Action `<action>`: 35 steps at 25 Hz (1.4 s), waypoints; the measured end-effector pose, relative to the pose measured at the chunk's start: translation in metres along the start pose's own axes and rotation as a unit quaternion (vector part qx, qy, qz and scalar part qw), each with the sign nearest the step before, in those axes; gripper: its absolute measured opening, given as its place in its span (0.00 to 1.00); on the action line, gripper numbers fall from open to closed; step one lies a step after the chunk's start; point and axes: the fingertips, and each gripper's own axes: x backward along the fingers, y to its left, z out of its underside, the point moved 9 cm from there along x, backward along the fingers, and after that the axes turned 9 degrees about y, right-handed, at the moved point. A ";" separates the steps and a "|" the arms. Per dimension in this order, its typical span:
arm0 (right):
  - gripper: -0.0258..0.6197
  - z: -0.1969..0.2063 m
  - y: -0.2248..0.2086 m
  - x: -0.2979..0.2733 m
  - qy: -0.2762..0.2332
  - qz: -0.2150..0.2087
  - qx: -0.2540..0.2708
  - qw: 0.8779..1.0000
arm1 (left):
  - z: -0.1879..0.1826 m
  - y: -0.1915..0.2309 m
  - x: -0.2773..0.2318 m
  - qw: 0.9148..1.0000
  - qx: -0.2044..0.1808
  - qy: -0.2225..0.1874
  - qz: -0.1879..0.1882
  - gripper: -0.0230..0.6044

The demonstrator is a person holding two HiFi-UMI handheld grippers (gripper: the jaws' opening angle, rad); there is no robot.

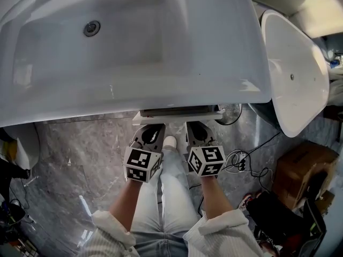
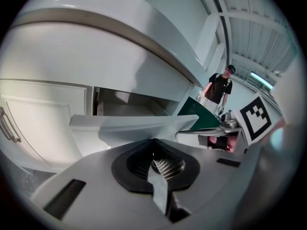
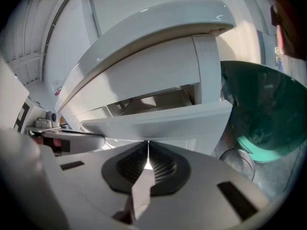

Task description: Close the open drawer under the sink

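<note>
**Drawer** (image 1: pixel 179 113): white, set under the sink (image 1: pixel 161 92) and pulled part-way out toward the near side. From the head view only a thin strip shows past the basin's near rim. The long axis runs left to right. The front panel (image 2: pixel 129 124) faces near, toward the person, and the open cavity behind it shows in both gripper views. Closing travel is judged to be straight away, to the far side.

**Left gripper** (image 1: pixel 150 131): jaws brought together with nothing between them. The tips are at the left part of the drawer front, just on its near side, but contact cannot be confirmed.

**Right gripper** (image 1: pixel 199 128): jaws likewise pressed together and empty. The tips (image 3: pixel 147 145) are right at the lower edge of the panel (image 3: pixel 158 121), on its right part.

**Relation:** the drawer lies directly ahead, on the far side, of both grippers. They sit side by side along its length, and neither is clearly nearer. An even push from both would probably keep the panel square.

**Surroundings:**
- Shoe (image 1: pixel 170 142), between the two grippers.
- Grey marble floor (image 1: pixel 80 154).
- Cabinet door with a handle (image 2: pixel 29 128), left of the drawer.
- Green tub (image 3: pixel 261 109), right of the drawer.
- Second white basin (image 1: pixel 295 74), further right.
- Cables (image 1: pixel 241 162).
- Cardboard box (image 1: pixel 300 167).
- Standing person (image 2: pixel 219 87), far off.
</note>
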 end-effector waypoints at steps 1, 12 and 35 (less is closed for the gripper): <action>0.06 -0.001 -0.001 -0.001 -0.001 0.001 0.000 1.000 | -0.001 0.000 -0.001 1.000 -0.001 -0.001 0.000 0.06; 0.06 -0.019 -0.001 -0.012 -0.018 0.009 0.004 1.000 | -0.019 0.012 -0.007 1.000 -0.016 -0.005 0.003 0.06; 0.06 -0.042 -0.007 -0.033 -0.041 0.008 0.018 0.999 | -0.044 0.025 -0.022 0.999 -0.032 -0.018 -0.009 0.06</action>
